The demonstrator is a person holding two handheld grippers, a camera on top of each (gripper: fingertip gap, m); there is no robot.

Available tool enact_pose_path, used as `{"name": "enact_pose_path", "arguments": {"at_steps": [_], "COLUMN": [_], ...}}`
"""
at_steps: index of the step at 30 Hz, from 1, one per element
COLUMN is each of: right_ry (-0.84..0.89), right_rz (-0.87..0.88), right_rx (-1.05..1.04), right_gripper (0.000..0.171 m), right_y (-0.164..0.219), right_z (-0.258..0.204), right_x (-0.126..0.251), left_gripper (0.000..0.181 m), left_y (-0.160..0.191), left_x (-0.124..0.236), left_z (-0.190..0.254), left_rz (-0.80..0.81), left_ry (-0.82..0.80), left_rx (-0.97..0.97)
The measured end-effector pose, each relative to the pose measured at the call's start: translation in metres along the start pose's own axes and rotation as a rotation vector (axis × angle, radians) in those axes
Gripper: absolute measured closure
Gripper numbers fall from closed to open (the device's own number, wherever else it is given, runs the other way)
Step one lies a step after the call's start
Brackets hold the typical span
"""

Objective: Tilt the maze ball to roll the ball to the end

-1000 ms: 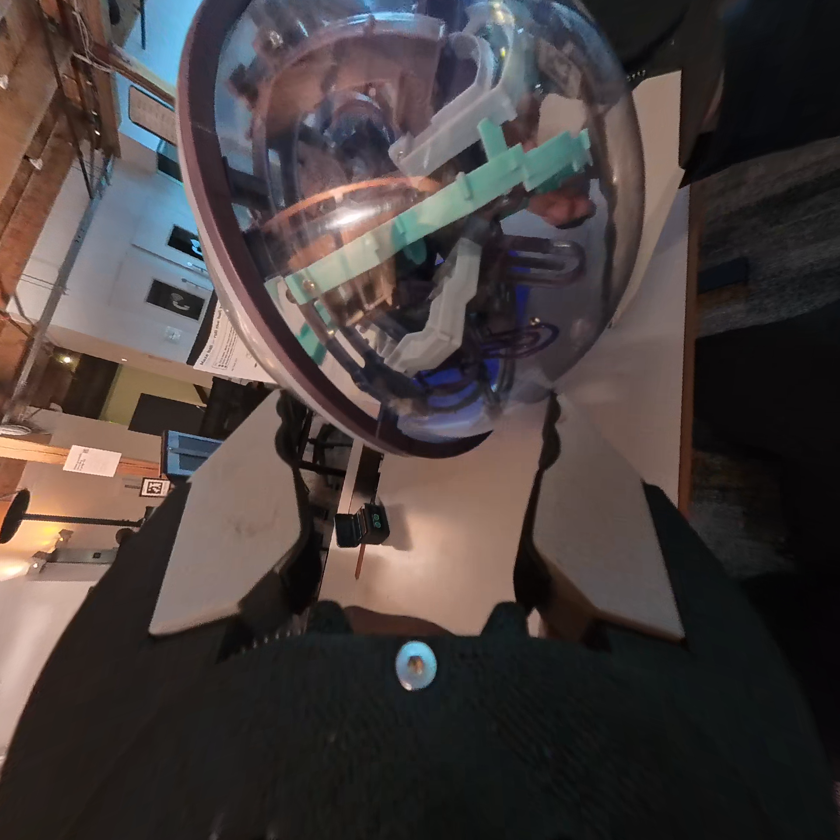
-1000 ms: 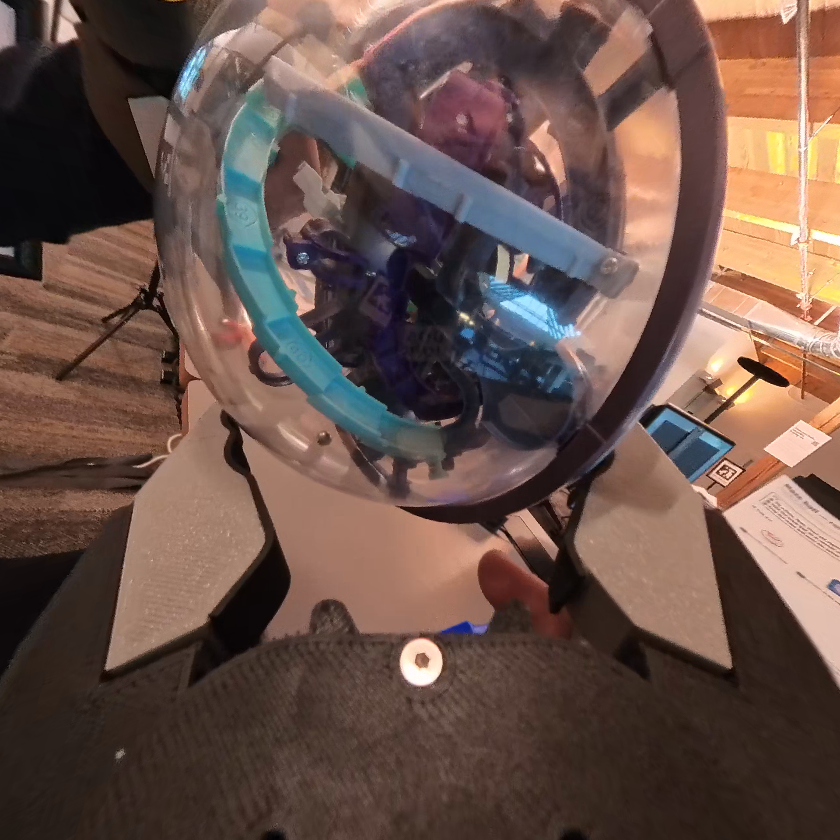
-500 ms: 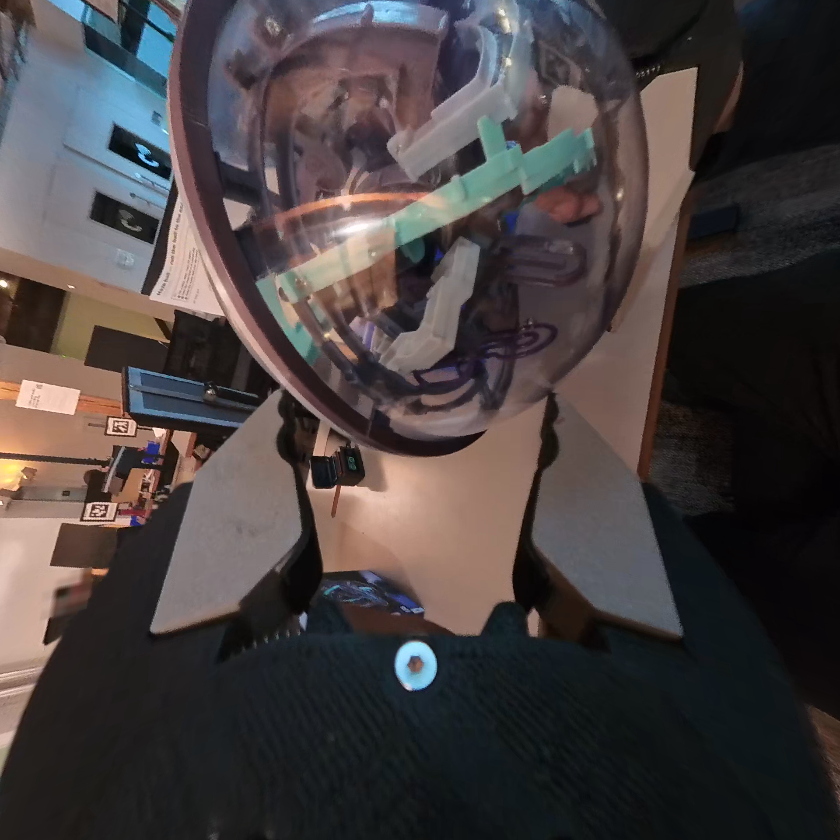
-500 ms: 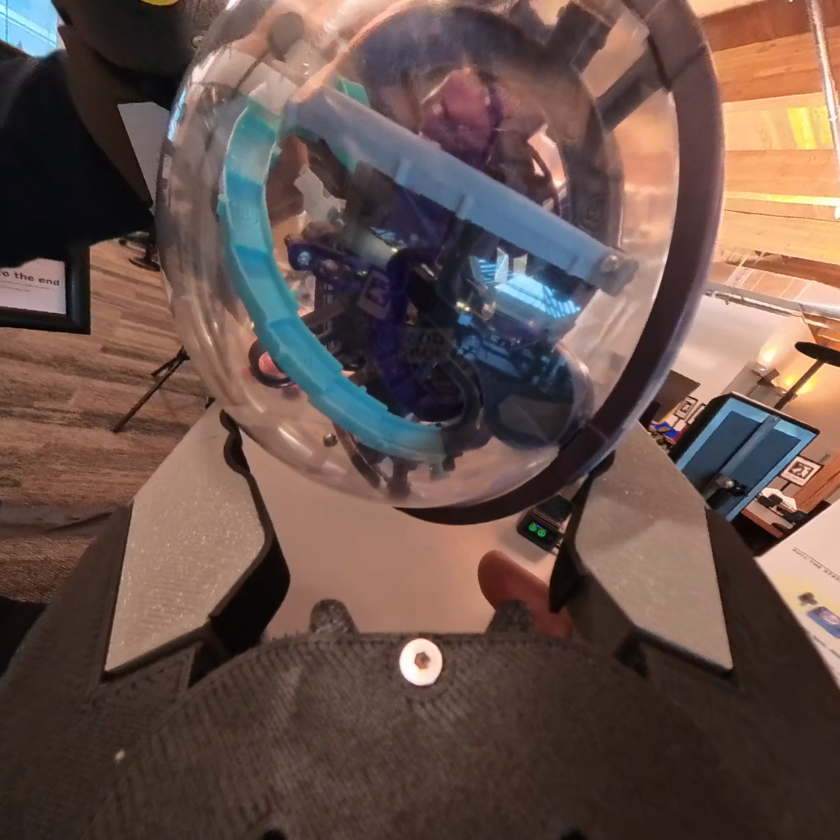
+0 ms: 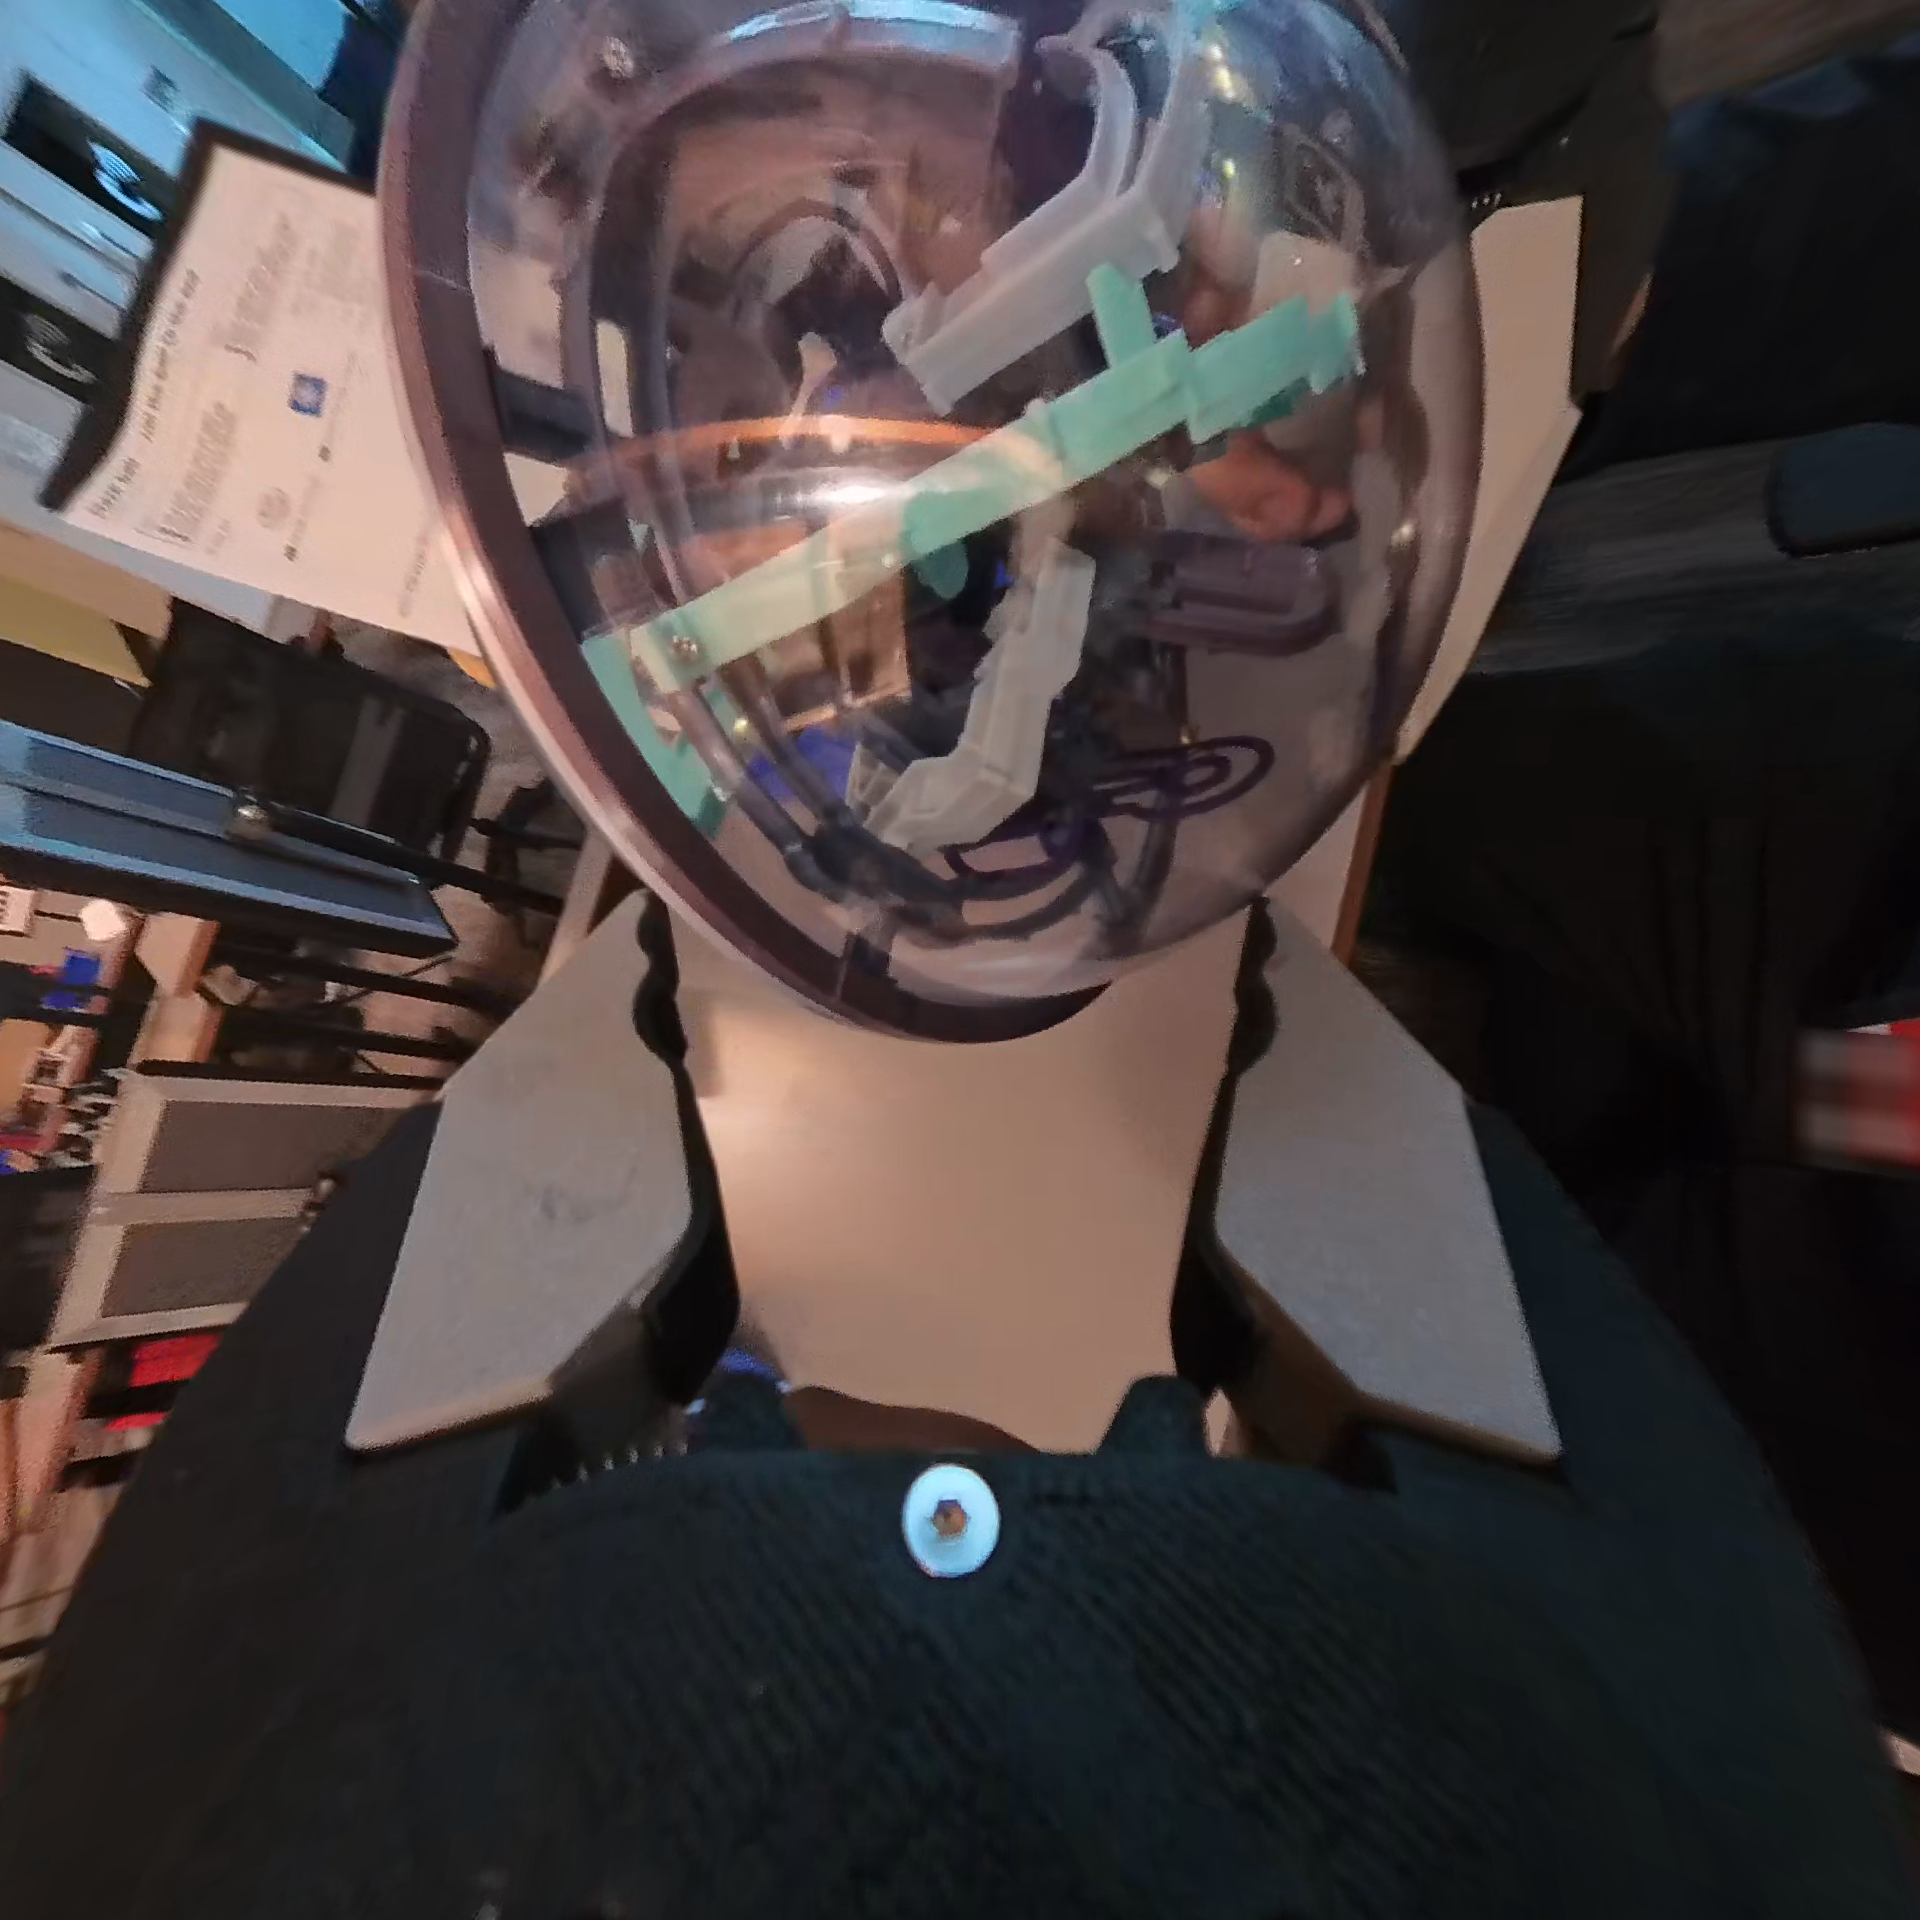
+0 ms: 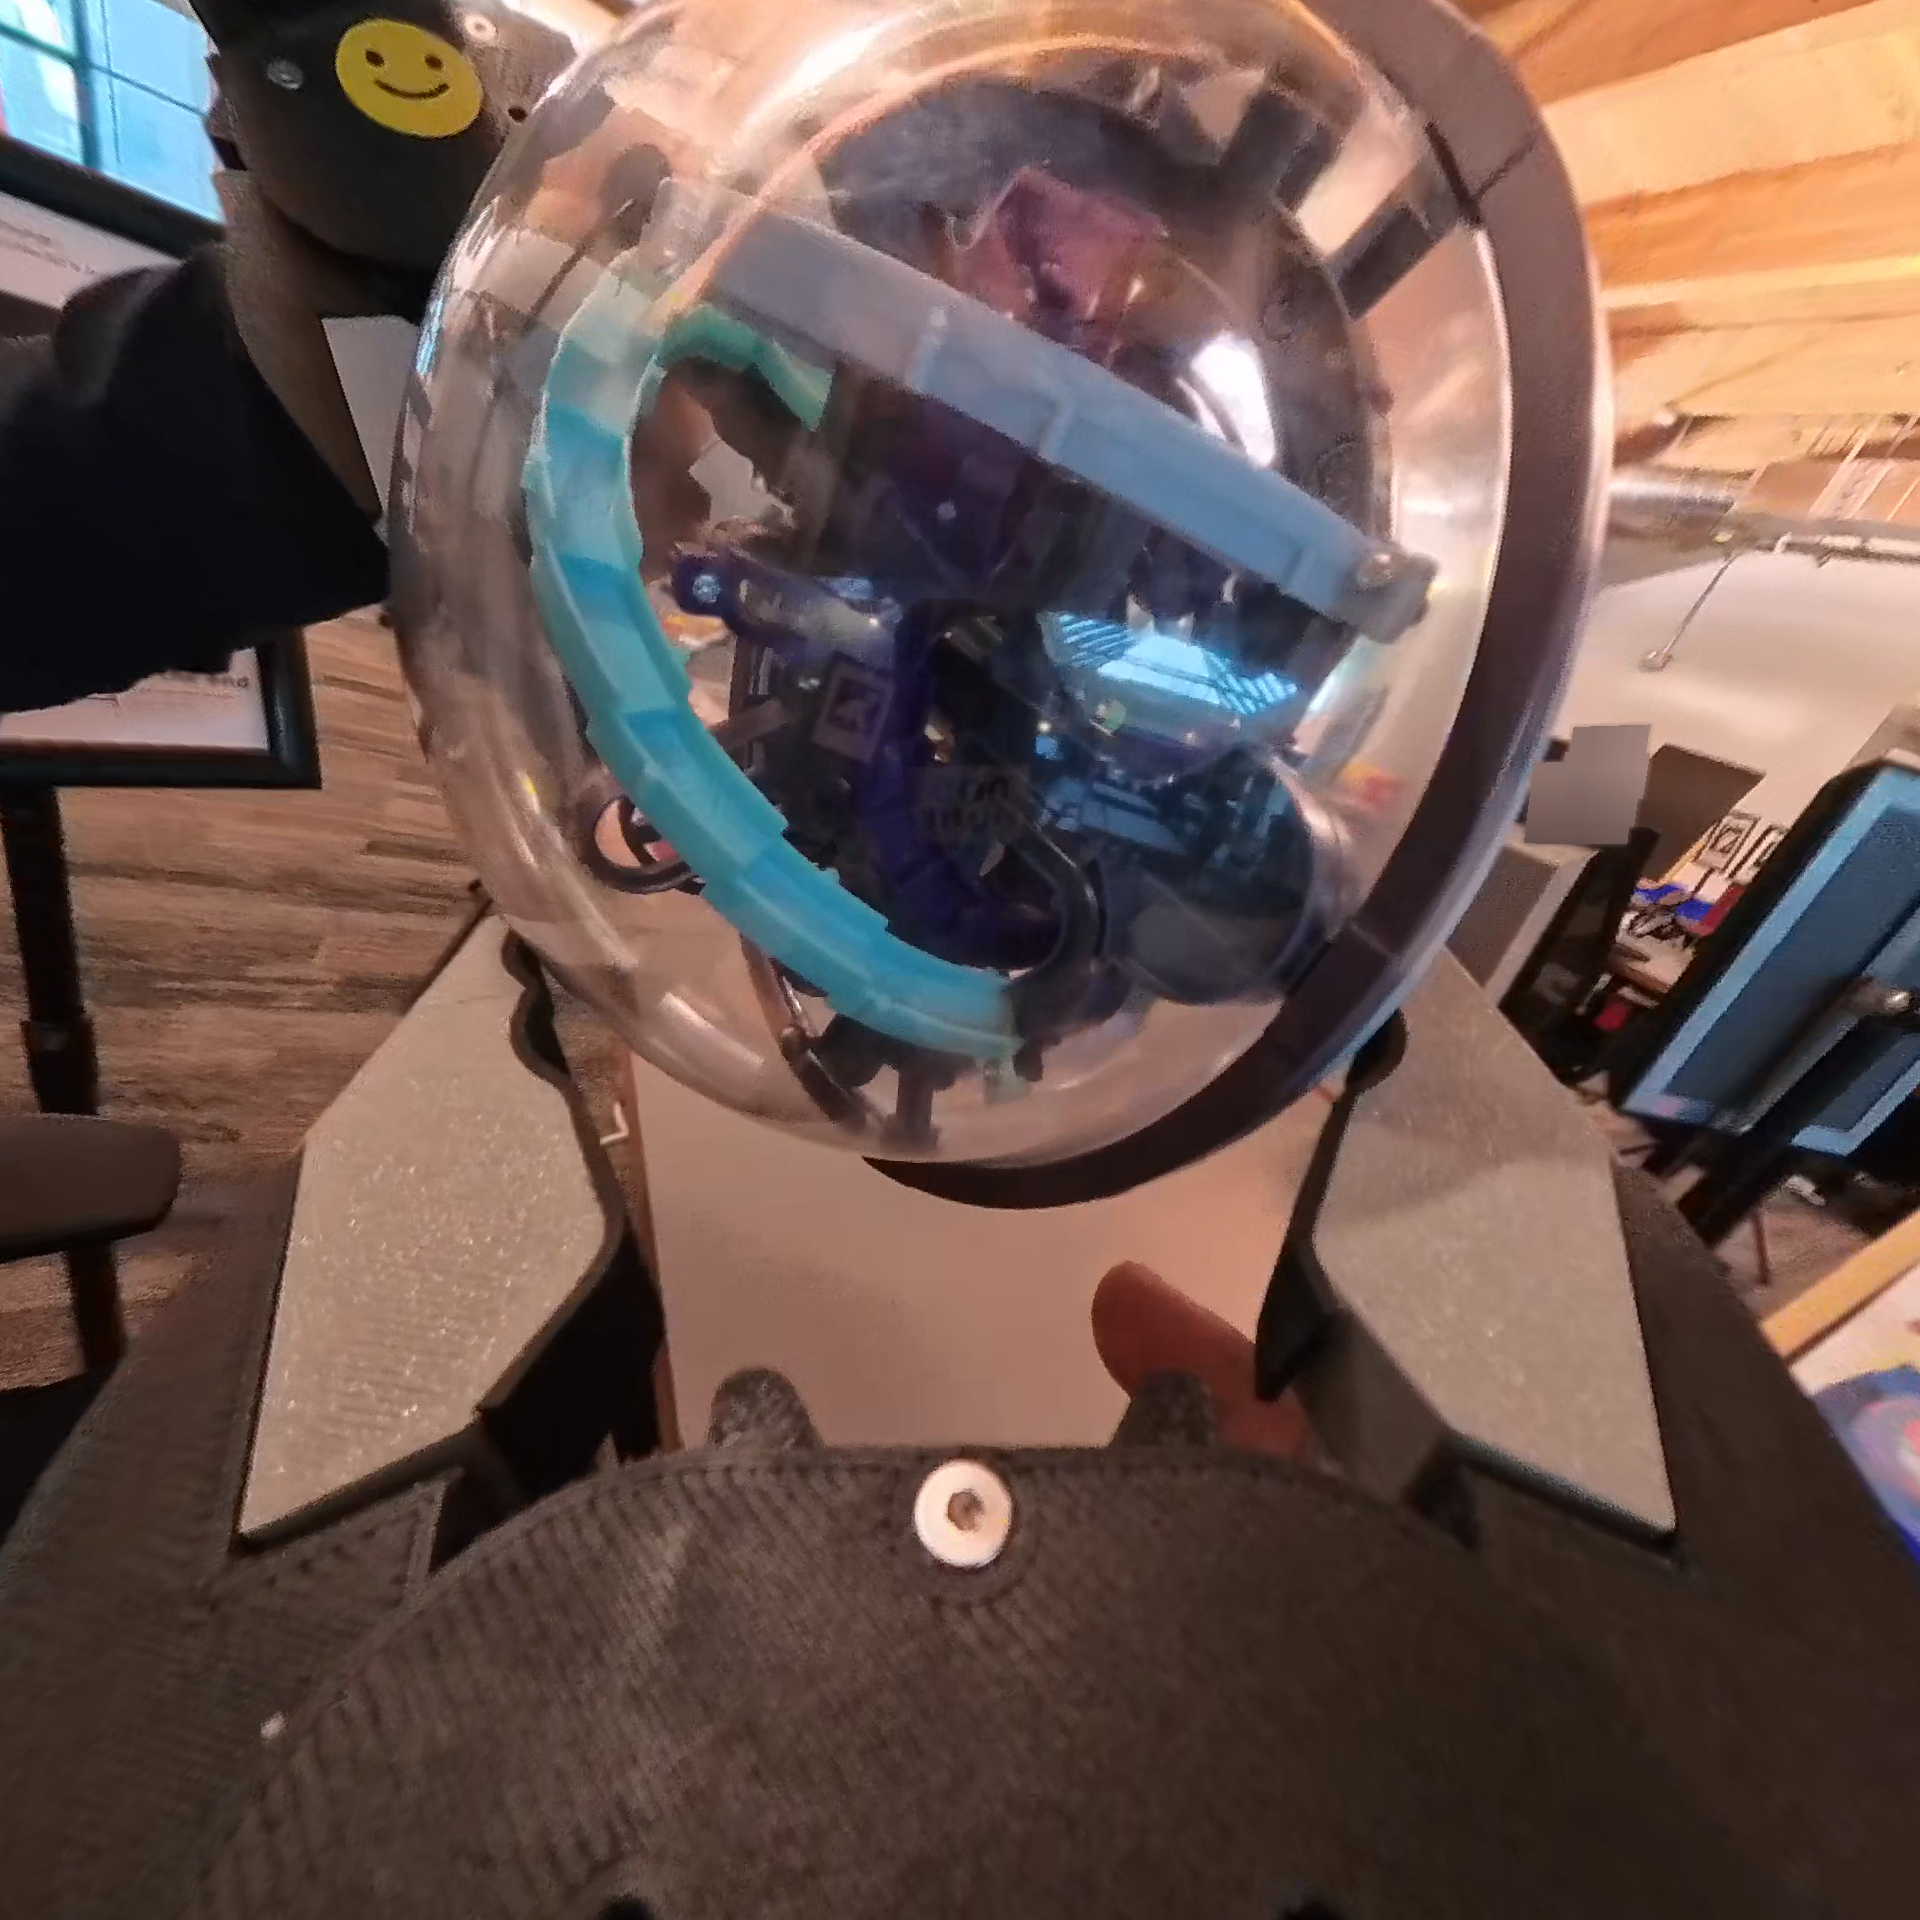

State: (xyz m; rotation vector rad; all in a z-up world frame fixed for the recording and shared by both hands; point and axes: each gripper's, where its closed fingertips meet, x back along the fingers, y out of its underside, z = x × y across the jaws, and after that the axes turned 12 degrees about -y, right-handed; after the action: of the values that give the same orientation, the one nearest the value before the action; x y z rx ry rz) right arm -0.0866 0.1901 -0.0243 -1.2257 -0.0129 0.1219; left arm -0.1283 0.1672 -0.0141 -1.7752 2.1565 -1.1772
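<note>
The maze ball (image 5: 935, 499) is a clear sphere with a dark rim band, holding green, white and purple tracks. It fills the upper half of the left wrist view. My left gripper (image 5: 951, 935) is shut on its lower part, one fingertip on each side. In the right wrist view the maze ball (image 6: 987, 582) shows a light blue curved track and a grey-blue bar. My right gripper (image 6: 945, 1029) is shut on it from the opposite side. The left gripper's body with a yellow smiley sticker (image 6: 405, 73) shows behind the sphere. I cannot make out the small ball inside.
A white table top (image 5: 935, 1195) lies below the sphere. A framed sign (image 5: 260, 395) stands at the left. A blue monitor on a stand (image 6: 1766, 935) is at the right, and a wood-look floor (image 6: 208, 883) and a dark stand pole (image 6: 52, 935) at the left.
Both grippers have swung together with the maze ball held between them, so the room behind has shifted in both views. The grip on the sphere is unchanged.
</note>
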Motion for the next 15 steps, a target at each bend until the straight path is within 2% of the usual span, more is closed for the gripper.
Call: {"name": "enact_pose_path", "arguments": {"at_steps": [1, 8, 15], "right_ry": [-0.006, -0.06, -0.064], "right_rz": [-0.005, -0.022, 0.008], "right_rx": [-0.022, -0.172, -0.091], "right_gripper": [0.022, 0.022, 0.021], "right_y": [0.006, 0.049, 0.047], "right_z": [-0.002, -0.01, -0.002], "right_x": [-0.001, -0.009, -0.015], "left_gripper": [0.075, 0.076, 0.075], "left_y": [0.005, 0.034, 0.026], "left_x": [-0.002, -0.018, -0.013], "left_z": [0.003, 0.022, 0.009], "left_rz": [-0.005, -0.059, -0.081], "left_ry": [0.012, 0.076, -0.025], "left_rx": [0.017, 0.096, -0.039]}}
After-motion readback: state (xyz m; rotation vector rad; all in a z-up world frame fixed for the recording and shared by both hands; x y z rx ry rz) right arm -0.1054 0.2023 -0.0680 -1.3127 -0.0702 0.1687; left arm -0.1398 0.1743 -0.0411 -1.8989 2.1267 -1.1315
